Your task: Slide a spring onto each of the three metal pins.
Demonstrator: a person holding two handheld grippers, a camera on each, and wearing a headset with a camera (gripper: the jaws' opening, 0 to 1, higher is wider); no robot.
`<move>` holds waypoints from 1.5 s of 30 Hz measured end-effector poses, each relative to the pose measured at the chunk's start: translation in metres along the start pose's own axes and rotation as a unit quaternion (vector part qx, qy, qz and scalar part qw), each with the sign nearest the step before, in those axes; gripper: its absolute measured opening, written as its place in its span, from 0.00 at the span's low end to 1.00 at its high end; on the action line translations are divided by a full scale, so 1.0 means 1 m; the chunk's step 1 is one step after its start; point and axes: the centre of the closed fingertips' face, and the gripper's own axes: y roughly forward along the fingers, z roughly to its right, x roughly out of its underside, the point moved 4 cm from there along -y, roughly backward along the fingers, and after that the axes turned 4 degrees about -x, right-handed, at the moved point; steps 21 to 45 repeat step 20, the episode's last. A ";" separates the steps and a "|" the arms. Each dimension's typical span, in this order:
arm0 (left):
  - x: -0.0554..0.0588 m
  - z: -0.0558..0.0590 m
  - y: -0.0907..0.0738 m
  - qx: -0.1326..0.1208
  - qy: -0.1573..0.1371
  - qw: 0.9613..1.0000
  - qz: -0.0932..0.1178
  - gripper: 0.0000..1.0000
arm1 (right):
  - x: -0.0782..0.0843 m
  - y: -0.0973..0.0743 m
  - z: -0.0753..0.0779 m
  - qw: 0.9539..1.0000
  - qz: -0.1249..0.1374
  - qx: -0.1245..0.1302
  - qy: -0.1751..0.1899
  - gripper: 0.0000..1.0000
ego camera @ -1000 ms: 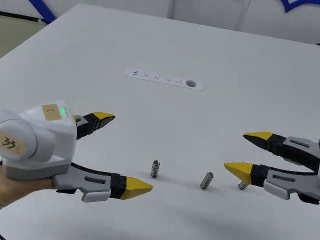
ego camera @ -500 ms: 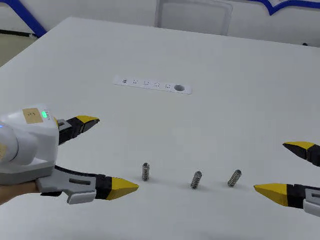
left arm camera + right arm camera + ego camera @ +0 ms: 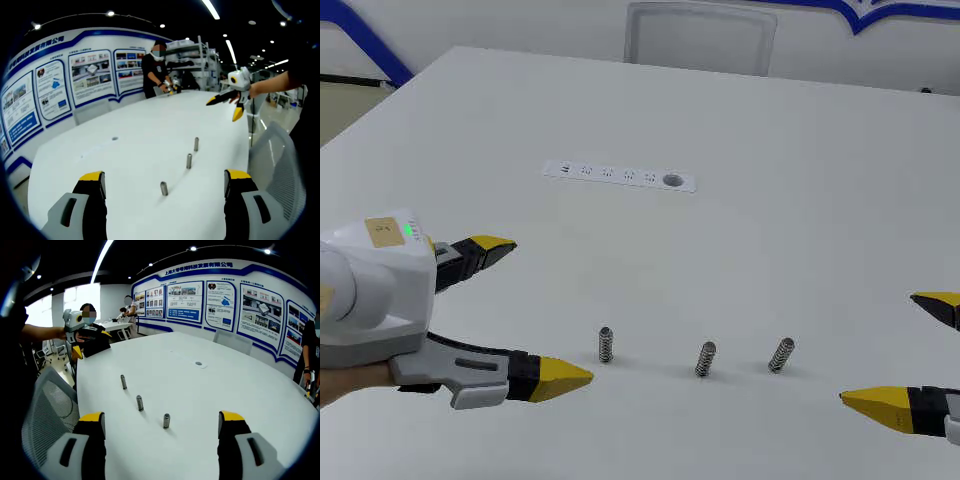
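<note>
Both grippers are held low over the white counter [image 3: 770,200], one out to each side, with a short row of three springs between them. The left gripper [image 3: 535,310] sits at the near left, its yellow-tipped fingers [image 3: 560,375] spread wide and holding nothing. The right gripper [image 3: 892,348] comes in at the near right edge, its fingers [image 3: 880,403] also parted and empty.

The springs stand on end on the near part of the counter, apart from one another. The left spring [image 3: 605,344] is just beyond the left gripper's nearer fingertip and is not touching it. The middle spring [image 3: 705,359] and the right spring [image 3: 780,354] lean a little. The right spring is well apart from the right gripper. What each coil stands on is too small to make out.

Farther across the counter lies a flat white power strip [image 3: 618,174]. A pale chair [image 3: 700,35] stands at the far edge.
</note>
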 end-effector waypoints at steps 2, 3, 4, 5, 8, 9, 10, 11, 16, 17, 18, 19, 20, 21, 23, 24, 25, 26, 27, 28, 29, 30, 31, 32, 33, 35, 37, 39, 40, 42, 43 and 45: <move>-0.002 -0.002 -0.003 -0.004 -0.002 1.000 0.005 1.00 | -0.001 0.001 -0.001 1.000 0.001 -0.003 -0.004 0.99; -0.003 -0.002 -0.004 -0.006 -0.003 1.000 0.006 1.00 | -0.002 0.002 -0.002 1.000 0.002 -0.004 -0.006 0.99; -0.003 -0.003 -0.005 -0.007 -0.004 1.000 0.007 1.00 | -0.003 0.003 -0.003 1.000 0.001 -0.005 -0.008 0.99; -0.003 -0.004 -0.006 -0.008 -0.002 1.000 0.006 1.00 | -0.004 0.004 -0.004 1.000 0.003 -0.007 -0.010 0.99; -0.002 -0.005 -0.009 -0.011 0.000 1.000 0.003 1.00 | -0.007 0.005 -0.006 1.000 0.004 -0.011 -0.012 0.99; -0.002 -0.005 -0.010 -0.012 0.000 1.000 0.003 1.00 | -0.008 0.006 -0.006 1.000 0.003 -0.010 -0.014 0.99; -0.001 -0.005 -0.010 -0.014 0.000 1.000 0.002 1.00 | -0.008 0.006 -0.006 1.000 0.002 -0.008 -0.021 0.99; -0.001 -0.005 -0.011 -0.014 0.001 1.000 0.001 1.00 | -0.009 0.006 -0.006 1.000 0.001 -0.006 -0.025 0.99; 0.000 -0.002 -0.012 -0.018 -0.001 1.000 -0.001 1.00 | -0.011 0.005 -0.005 1.000 0.009 0.000 -0.027 0.97; 0.000 -0.002 -0.012 -0.018 -0.002 1.000 0.000 1.00 | -0.012 0.005 -0.006 1.000 0.011 -0.001 -0.025 0.96; 0.000 -0.001 -0.012 -0.018 -0.001 1.000 0.000 1.00 | -0.012 0.004 -0.006 1.000 0.011 -0.001 -0.024 0.96; 0.001 0.000 -0.012 -0.018 0.000 1.000 -0.001 1.00 | -0.012 0.004 -0.006 1.000 0.011 -0.001 -0.025 0.96; 0.001 0.000 -0.012 -0.017 0.002 1.000 -0.003 1.00 | -0.012 0.004 -0.007 1.000 0.010 -0.001 -0.027 0.96; 0.001 0.000 -0.012 -0.017 0.002 1.000 -0.003 1.00 | -0.012 0.004 -0.007 1.000 0.010 -0.001 -0.027 0.96; 0.001 0.000 -0.012 -0.017 0.002 1.000 -0.003 1.00 | -0.012 0.004 -0.007 1.000 0.010 -0.001 -0.027 0.96; 0.001 0.000 -0.012 -0.017 0.002 1.000 -0.003 1.00 | -0.012 0.004 -0.007 1.000 0.010 -0.001 -0.027 0.96; 0.001 0.000 -0.012 -0.017 0.002 1.000 -0.003 1.00 | -0.012 0.004 -0.007 1.000 0.010 -0.001 -0.027 0.96; 0.001 0.000 -0.012 -0.017 0.002 1.000 -0.003 1.00 | -0.012 0.004 -0.007 1.000 0.010 -0.001 -0.027 0.96; 0.001 0.000 -0.012 -0.017 0.002 1.000 -0.003 1.00 | -0.012 0.004 -0.007 1.000 0.010 -0.001 -0.027 0.96; 0.001 0.000 -0.012 -0.017 0.002 1.000 -0.003 1.00 | -0.012 0.004 -0.007 1.000 0.010 -0.001 -0.027 0.96; 0.001 0.000 -0.012 -0.017 0.002 1.000 -0.003 1.00 | -0.012 0.004 -0.007 1.000 0.010 -0.001 -0.027 0.96; 0.001 0.000 -0.012 -0.017 0.002 1.000 -0.003 1.00 | -0.012 0.004 -0.007 1.000 0.010 -0.001 -0.027 0.96; 0.001 0.000 -0.012 -0.017 0.002 1.000 -0.003 1.00 | -0.012 0.004 -0.007 1.000 0.010 -0.001 -0.027 0.96; 0.001 0.000 -0.012 -0.017 0.002 1.000 -0.003 1.00 | -0.012 0.004 -0.007 1.000 0.010 -0.001 -0.027 0.96; 0.001 0.000 -0.012 -0.017 0.002 1.000 -0.003 1.00 | -0.012 0.004 -0.007 1.000 0.010 -0.001 -0.027 0.96; 0.001 0.000 -0.012 -0.017 0.002 1.000 -0.003 1.00 | -0.012 0.004 -0.007 1.000 0.010 -0.001 -0.027 0.96; 0.001 0.000 -0.012 -0.017 0.002 1.000 -0.003 1.00 | -0.012 0.004 -0.007 1.000 0.010 -0.001 -0.027 0.96; 0.001 0.000 -0.012 -0.017 0.002 1.000 -0.003 1.00 | -0.012 0.004 -0.007 1.000 0.010 -0.001 -0.027 0.96; 0.001 0.000 -0.012 -0.017 0.002 1.000 -0.003 1.00 | -0.012 0.004 -0.007 1.000 0.010 -0.001 -0.027 0.96; 0.001 0.000 -0.012 -0.017 0.002 1.000 -0.003 1.00 | -0.012 0.004 -0.007 1.000 0.010 -0.001 -0.027 0.96; 0.001 0.000 -0.012 -0.017 0.002 1.000 -0.003 1.00 | -0.012 0.004 -0.007 1.000 0.010 -0.001 -0.027 0.96; 0.001 0.000 -0.012 -0.017 0.002 1.000 -0.003 1.00 | -0.012 0.004 -0.007 1.000 0.010 -0.001 -0.027 0.96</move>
